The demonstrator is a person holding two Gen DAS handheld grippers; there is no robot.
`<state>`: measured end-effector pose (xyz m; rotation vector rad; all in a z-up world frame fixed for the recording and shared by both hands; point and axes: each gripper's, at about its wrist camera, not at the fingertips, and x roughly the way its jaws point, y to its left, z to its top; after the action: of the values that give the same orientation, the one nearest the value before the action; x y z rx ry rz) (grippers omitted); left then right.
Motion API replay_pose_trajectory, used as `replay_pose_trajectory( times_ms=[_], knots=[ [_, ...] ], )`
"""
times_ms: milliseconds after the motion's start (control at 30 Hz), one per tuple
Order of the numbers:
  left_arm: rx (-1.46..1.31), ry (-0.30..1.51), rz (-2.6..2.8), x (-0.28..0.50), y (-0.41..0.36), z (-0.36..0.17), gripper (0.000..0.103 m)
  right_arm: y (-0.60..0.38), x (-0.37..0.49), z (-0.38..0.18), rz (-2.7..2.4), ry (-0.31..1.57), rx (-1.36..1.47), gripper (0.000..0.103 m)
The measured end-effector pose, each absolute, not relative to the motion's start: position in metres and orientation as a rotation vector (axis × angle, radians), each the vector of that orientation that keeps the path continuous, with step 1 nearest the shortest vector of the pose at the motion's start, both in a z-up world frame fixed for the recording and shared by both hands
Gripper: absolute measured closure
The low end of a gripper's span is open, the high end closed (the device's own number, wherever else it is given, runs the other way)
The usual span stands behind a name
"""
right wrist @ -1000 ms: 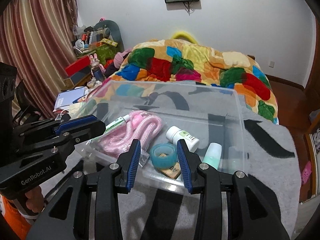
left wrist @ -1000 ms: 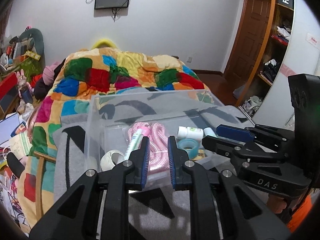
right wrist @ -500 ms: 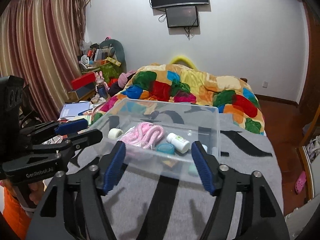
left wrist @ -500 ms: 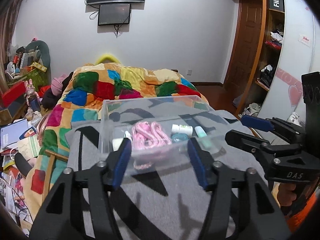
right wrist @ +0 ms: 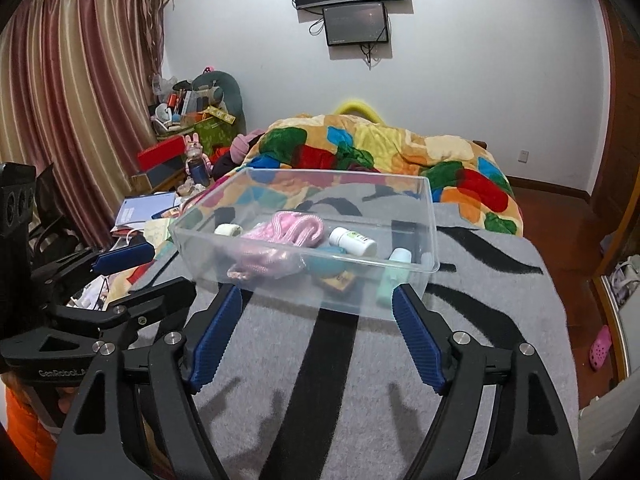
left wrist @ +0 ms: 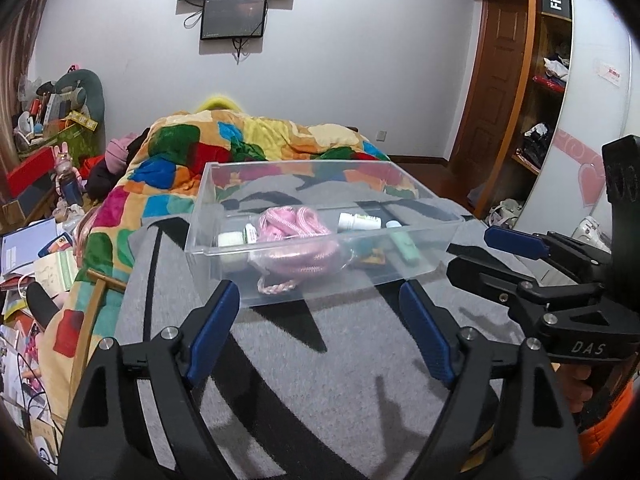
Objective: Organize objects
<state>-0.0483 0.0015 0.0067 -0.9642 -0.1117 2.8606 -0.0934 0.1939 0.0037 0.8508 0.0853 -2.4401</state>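
Observation:
A clear plastic bin sits on a grey and black blanket on the bed. In it lie a bagged pink rope, a white bottle, a white tape roll, a teal tape roll and a mint tube. My left gripper is open and empty, short of the bin's near wall. My right gripper is open and empty, also just short of the bin; it shows at the right of the left wrist view.
A patchwork quilt covers the far half of the bed. Cluttered boxes, papers and toys crowd the left side. A wardrobe and open shelves stand to the right. A pink shoe lies on the floor.
Both grippers have opened wide and drawn back from the bin. The view has risen, so the bin now sits farther ahead.

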Motion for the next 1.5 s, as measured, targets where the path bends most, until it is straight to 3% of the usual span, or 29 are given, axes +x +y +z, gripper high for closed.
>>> replay_pose_trajectory(
  times_ms=[1500],
  knots=[
    [-0.95, -0.109, 2.869, -0.0441, -0.0001, 0.0128, 0.02, 0.1974, -0.0912, 0.0034, -2.438, 0.101, 0.858, 0.028]
  ],
)
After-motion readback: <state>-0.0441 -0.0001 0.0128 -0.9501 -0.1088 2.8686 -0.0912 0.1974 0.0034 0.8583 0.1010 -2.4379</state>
